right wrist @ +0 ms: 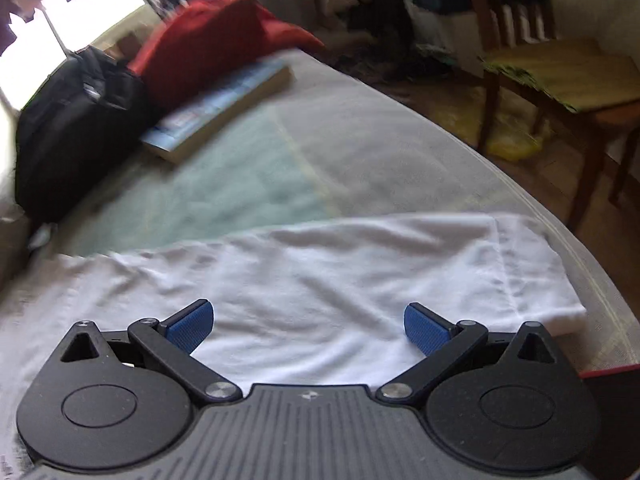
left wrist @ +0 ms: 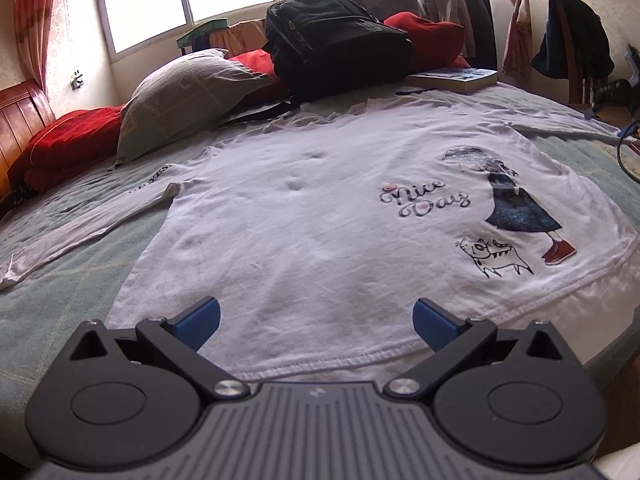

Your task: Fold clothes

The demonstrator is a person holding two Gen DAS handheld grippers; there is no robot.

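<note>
Shirt [left wrist: 304, 216]: white knit cotton-like cloth, matt, lightly creased, stitched hem; the print on it looks flat and matt. Its sleeve [right wrist: 360, 272] shows the same soft cloth, wrinkled. Bed cover [left wrist: 52, 304]: woven cloth, matt, slightly coarse. Left gripper [left wrist: 316, 318]: matt black plastic body, ribbed grey panel, shiny metal pivot screws; fingertips [left wrist: 200, 320] have blue pads. Right gripper [right wrist: 308, 326]: same build, pads [right wrist: 188, 328] finely textured, rubbery-looking. Backpack [left wrist: 340, 40]: black synthetic fabric, faint sheen. Headboard [left wrist: 24, 108]: glossy varnished wood. Book [right wrist: 216, 112]: paper, smooth cover. Chair [right wrist: 560, 80]: wood.
</note>
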